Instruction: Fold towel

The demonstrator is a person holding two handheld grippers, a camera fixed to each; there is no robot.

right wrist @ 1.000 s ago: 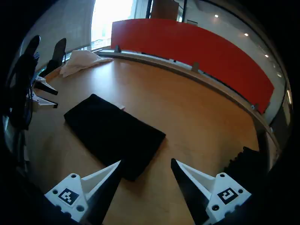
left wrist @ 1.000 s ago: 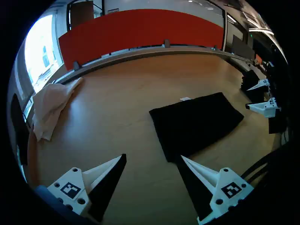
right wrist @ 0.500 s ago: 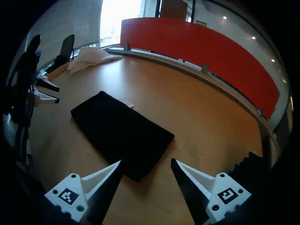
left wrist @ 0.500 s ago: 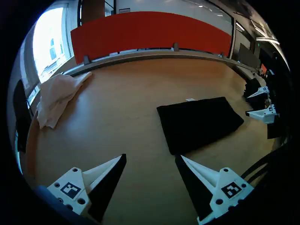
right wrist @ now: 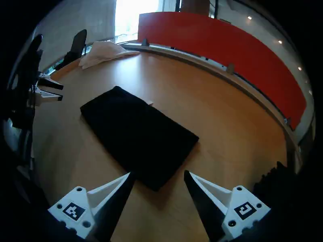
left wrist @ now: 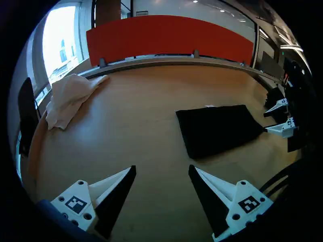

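A black folded towel (left wrist: pixel 218 129) lies flat on the wooden table (left wrist: pixel 133 121), also seen as a long black rectangle (right wrist: pixel 139 135) in the right gripper view. My left gripper (left wrist: pixel 161 175) is open above bare wood, left of and nearer than the towel, holding nothing. My right gripper (right wrist: pixel 157 181) is open just short of the towel's near corner, empty. The right gripper (left wrist: pixel 278 119) appears far off at the towel's right end in the left gripper view. The left gripper (right wrist: pixel 50 90) shows at the left edge in the right gripper view.
A crumpled white towel (left wrist: pixel 68 99) lies at the far left of the table, seen as a pale heap (right wrist: pixel 103 52) in the right gripper view. A red partition (left wrist: pixel 169 36) runs along the table's far edge. A dark chair (right wrist: pixel 76 44) stands beyond the corner.
Both views have shifted: the black towel sits farther right in the left gripper view and closer and more central in the right gripper view. Both grippers stay open.
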